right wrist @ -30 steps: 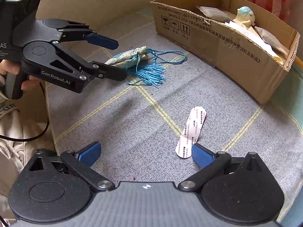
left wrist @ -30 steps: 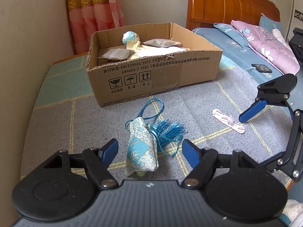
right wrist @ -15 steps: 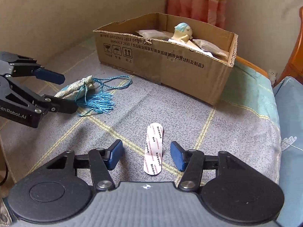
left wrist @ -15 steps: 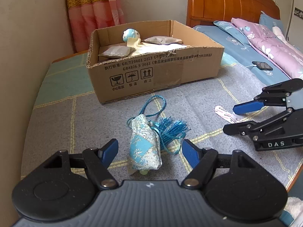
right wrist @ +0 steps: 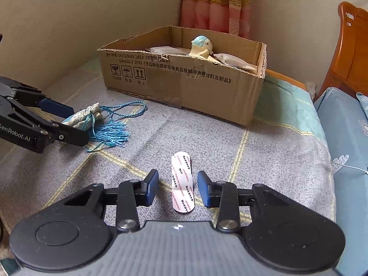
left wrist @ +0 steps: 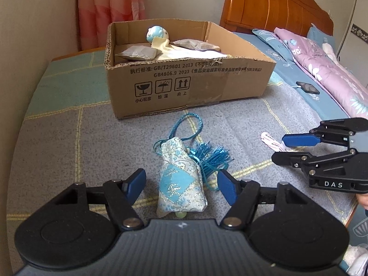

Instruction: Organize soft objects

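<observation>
A blue-and-white brocade sachet [left wrist: 181, 193] with a blue cord and tassel [left wrist: 211, 156] lies on the grey blanket. It sits between the fingers of my left gripper [left wrist: 181, 177], whose jaws are closing; a gap shows on each side of it. A white adhesive bandage strip [right wrist: 180, 161] lies lengthwise between the fingers of my right gripper [right wrist: 177, 176]. Those jaws are closing too, and the pads stand clear of the strip. Behind both stands an open cardboard box [left wrist: 184, 78] holding a blue-headed doll [left wrist: 157, 33] and pale packets.
The grey blanket [right wrist: 264, 161] with yellow lines covers the surface. A wall runs along the left, and a pink curtain [left wrist: 110, 11] hangs behind the box. To the right are a bed with a pink quilt [left wrist: 322, 64], a phone [left wrist: 308, 87] and a wooden headboard [left wrist: 271, 7].
The right gripper swung round and lined up over the bandage strip, its jaws narrowing from wide open. The left gripper crept closer to the sachet and its jaws narrowed.
</observation>
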`<action>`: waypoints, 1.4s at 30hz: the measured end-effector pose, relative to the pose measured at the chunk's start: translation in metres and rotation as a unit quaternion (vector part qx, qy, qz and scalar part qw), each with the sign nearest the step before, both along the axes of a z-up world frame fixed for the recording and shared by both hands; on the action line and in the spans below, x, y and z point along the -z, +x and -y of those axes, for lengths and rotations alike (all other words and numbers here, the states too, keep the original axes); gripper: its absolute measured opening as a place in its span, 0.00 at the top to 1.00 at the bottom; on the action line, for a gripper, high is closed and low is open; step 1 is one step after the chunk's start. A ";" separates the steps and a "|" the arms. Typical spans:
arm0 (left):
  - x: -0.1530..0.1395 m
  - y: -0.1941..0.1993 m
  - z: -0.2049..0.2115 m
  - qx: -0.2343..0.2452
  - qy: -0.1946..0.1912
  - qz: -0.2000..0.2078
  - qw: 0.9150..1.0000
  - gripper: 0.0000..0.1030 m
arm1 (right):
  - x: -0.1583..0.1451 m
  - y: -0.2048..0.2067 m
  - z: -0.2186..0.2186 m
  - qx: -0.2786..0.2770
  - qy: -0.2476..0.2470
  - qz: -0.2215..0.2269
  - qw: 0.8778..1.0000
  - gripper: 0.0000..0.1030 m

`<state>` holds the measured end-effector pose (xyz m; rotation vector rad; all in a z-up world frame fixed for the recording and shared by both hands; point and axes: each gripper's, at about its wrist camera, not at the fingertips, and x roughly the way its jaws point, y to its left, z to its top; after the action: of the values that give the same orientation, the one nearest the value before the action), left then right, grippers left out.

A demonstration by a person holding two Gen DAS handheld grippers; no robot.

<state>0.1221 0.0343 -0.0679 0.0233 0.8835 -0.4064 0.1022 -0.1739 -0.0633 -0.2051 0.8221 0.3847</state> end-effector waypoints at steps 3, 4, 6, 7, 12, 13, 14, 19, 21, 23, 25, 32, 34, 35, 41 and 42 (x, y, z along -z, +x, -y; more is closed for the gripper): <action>0.002 0.000 -0.002 -0.005 -0.020 -0.005 1.000 0.44 | 0.000 0.000 0.002 0.000 0.003 0.001 1.000 0.59; 0.002 0.000 -0.002 -0.004 -0.023 -0.007 1.000 0.44 | 0.000 0.000 0.002 0.000 0.004 0.001 1.000 0.59; 0.002 -0.001 -0.001 -0.002 -0.030 -0.009 1.000 0.52 | 0.000 -0.001 0.002 0.000 0.004 0.004 1.000 0.59; 0.002 -0.002 -0.001 -0.001 -0.032 -0.010 0.999 0.58 | 0.000 -0.001 0.001 0.001 0.003 0.006 1.000 0.59; 0.001 -0.005 0.004 -0.007 -0.027 -0.007 1.000 0.68 | 0.000 -0.003 0.001 0.005 0.003 0.009 1.000 0.59; 0.001 -0.005 0.004 -0.006 -0.026 -0.006 1.000 0.68 | 0.000 -0.003 0.001 0.006 0.002 0.010 1.000 0.59; 0.000 -0.006 0.005 -0.005 -0.025 -0.005 1.000 0.68 | 0.000 -0.004 0.000 0.007 0.001 0.011 1.000 0.60; -0.003 -0.007 0.009 0.000 -0.019 0.003 1.000 0.70 | -0.001 -0.004 -0.001 0.006 -0.003 0.011 1.000 0.71; -0.005 -0.007 0.010 0.003 -0.017 0.005 1.000 0.70 | -0.001 -0.004 -0.003 0.007 -0.010 0.014 1.000 0.75; -0.006 -0.007 0.010 0.004 -0.015 0.007 1.000 0.70 | -0.001 -0.006 -0.004 0.005 -0.017 0.018 1.000 0.79; -0.007 -0.008 0.010 0.005 -0.011 0.010 1.000 0.72 | -0.002 -0.007 -0.004 0.004 -0.019 0.020 1.000 0.79; -0.017 -0.013 0.015 0.019 0.004 0.021 1.000 0.72 | -0.010 -0.010 -0.001 0.001 -0.016 0.032 0.999 0.79; -0.020 -0.015 0.016 0.024 0.010 0.024 0.999 0.72 | -0.012 -0.011 -0.001 -0.001 -0.020 0.034 0.999 0.79; -0.022 -0.016 0.016 0.027 0.011 0.026 0.999 0.73 | -0.013 -0.012 -0.001 -0.001 -0.021 0.035 0.999 0.79; -0.031 -0.019 0.016 0.033 0.012 0.037 0.999 0.73 | -0.013 -0.013 0.000 -0.003 -0.027 0.033 0.999 0.79; -0.031 -0.019 0.016 0.033 0.012 0.038 0.999 0.73 | -0.012 -0.013 0.000 -0.005 -0.028 0.030 0.999 0.79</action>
<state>0.1034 0.0180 -0.0366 0.0896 0.8139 -0.4536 0.0896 -0.1741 -0.0510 -0.2728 0.7744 0.3640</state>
